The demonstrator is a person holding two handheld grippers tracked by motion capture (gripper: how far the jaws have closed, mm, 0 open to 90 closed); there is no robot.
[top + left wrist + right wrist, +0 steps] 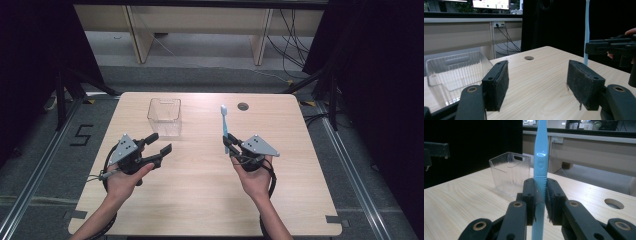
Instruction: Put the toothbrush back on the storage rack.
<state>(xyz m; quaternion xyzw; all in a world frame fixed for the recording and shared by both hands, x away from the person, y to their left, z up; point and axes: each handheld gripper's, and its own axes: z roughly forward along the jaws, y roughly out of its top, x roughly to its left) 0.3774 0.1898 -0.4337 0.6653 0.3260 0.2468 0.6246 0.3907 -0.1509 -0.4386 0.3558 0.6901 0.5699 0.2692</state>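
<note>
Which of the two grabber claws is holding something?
The right gripper: its jaws are clamped on the blue toothbrush, which stands upright. The left gripper is wide open with nothing between its pads.

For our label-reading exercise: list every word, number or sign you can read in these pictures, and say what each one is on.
"5": black marking on the grey floor left of the table.
Small shield emblem on the blue toothbrush handle: lettering, if any, too small to read.
Monitor screens in the background: too blurred to read.
</note>
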